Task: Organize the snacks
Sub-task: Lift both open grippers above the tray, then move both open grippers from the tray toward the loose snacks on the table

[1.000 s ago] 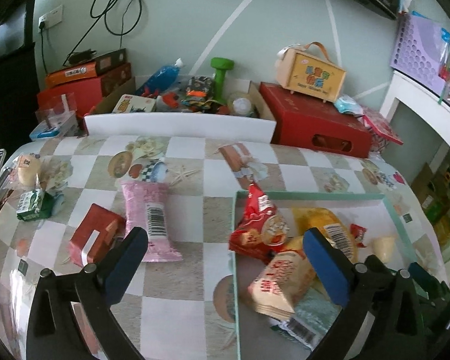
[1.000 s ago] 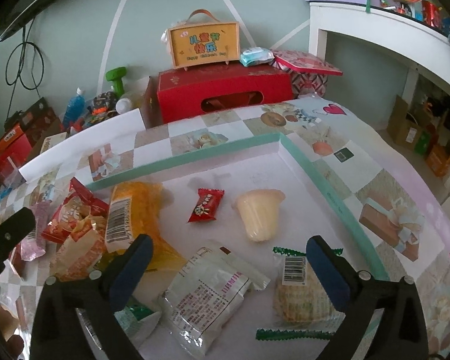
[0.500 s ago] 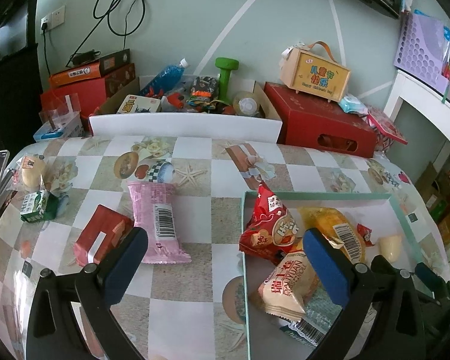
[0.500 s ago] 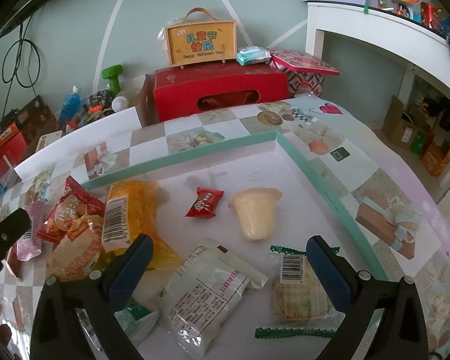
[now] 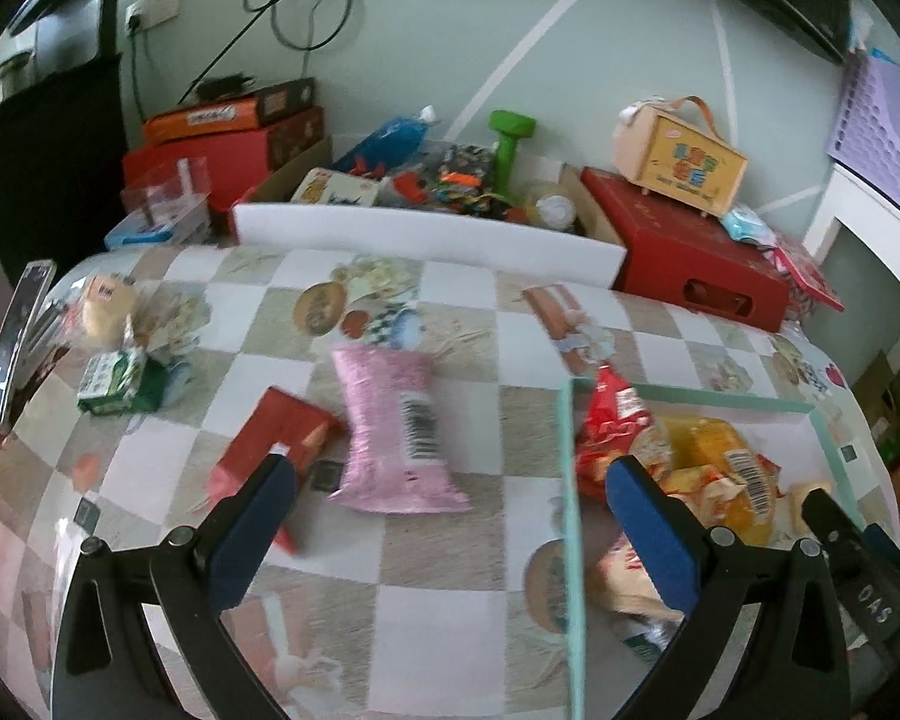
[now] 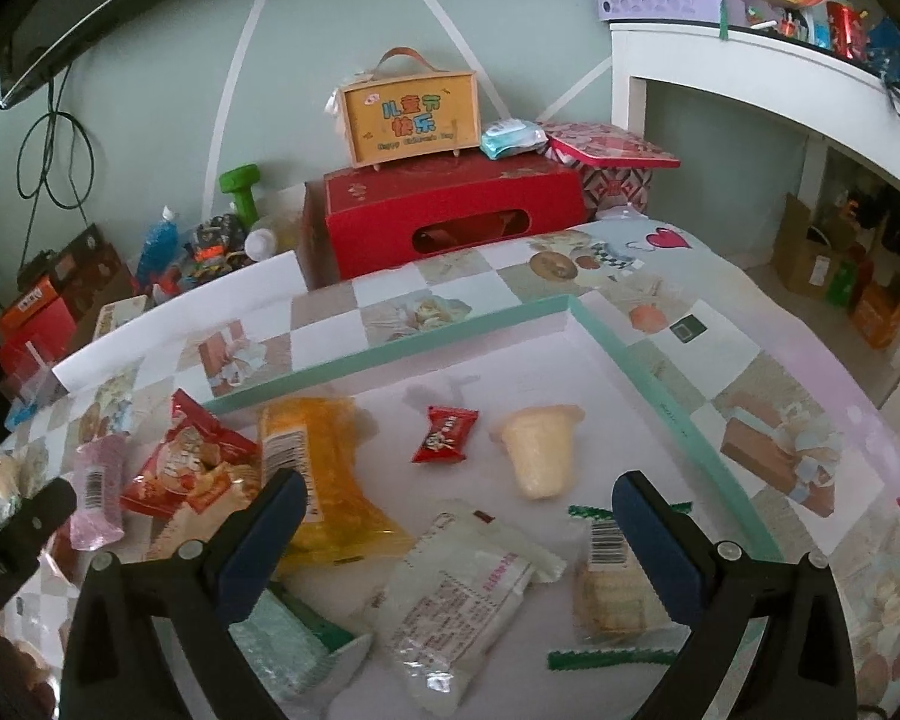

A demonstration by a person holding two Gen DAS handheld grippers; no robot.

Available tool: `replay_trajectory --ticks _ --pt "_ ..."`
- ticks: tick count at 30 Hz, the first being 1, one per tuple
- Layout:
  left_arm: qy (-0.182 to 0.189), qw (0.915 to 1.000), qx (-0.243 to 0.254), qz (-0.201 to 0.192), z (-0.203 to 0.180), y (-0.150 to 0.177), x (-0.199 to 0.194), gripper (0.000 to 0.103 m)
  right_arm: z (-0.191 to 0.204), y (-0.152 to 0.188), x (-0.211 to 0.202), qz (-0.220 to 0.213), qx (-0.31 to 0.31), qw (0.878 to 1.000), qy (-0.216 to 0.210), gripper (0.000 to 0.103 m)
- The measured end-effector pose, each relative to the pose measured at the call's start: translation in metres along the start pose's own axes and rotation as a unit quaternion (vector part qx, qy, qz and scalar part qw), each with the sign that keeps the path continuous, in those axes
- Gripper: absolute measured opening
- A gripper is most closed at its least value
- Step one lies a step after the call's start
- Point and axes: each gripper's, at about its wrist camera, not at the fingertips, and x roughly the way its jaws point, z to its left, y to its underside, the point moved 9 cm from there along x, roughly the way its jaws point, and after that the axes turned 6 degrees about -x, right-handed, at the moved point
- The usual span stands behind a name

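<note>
i'm looking down on the table with its checked, picture-printed cloth, and on it the shallow white tray with a mint-green rim, which takes up the right side of my left view and most of my right view. my left gripper hangs over the cloth just left of the tray's edge, fingers spread wide with nothing between them. my right gripper hangs over the tray's near half, also spread wide and empty.

outside the tray, the pink crinkled snack bag with a barcode lies flat on the cloth ahead of my left gripper. the flat red box sits just left of it, near my left finger's blue pad; the frame is blurred there, so i can't say whether box and bag touch. further left is the small green-and-white carton.

inside the tray, the long yellow packet lies at the left, with the red printed snack bag leaning over the tray's left rim beside it. nearer me are the clear white wrapped packet and the green-edged cracker pack. the pale jelly cup lies on its side mid-tray, with the little red candy just left of it.
</note>
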Motion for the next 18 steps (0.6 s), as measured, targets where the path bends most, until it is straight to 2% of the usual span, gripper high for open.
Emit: replay_trajectory --ticks 6,14,18 --pt "-0.021 0.9992 -0.034 0.006 0.039 0.001 0.001 0.103 0.018 -0.001 -0.002 -0.005 -0.016 1.0 -0.012 0.103" --pt "-0.067 0.994 -0.086 0.002 0.108 0.0 -0.008 0.103 0.056 0.0 -0.009 -0.019 -0.04 0.998 -0.035 0.103" --pt "-0.097 0.9891 -0.111 -0.008 0.143 -0.001 -0.017 0.103 0.082 -0.003 -0.018 -0.039 -0.042 0.996 -0.067 0.103"
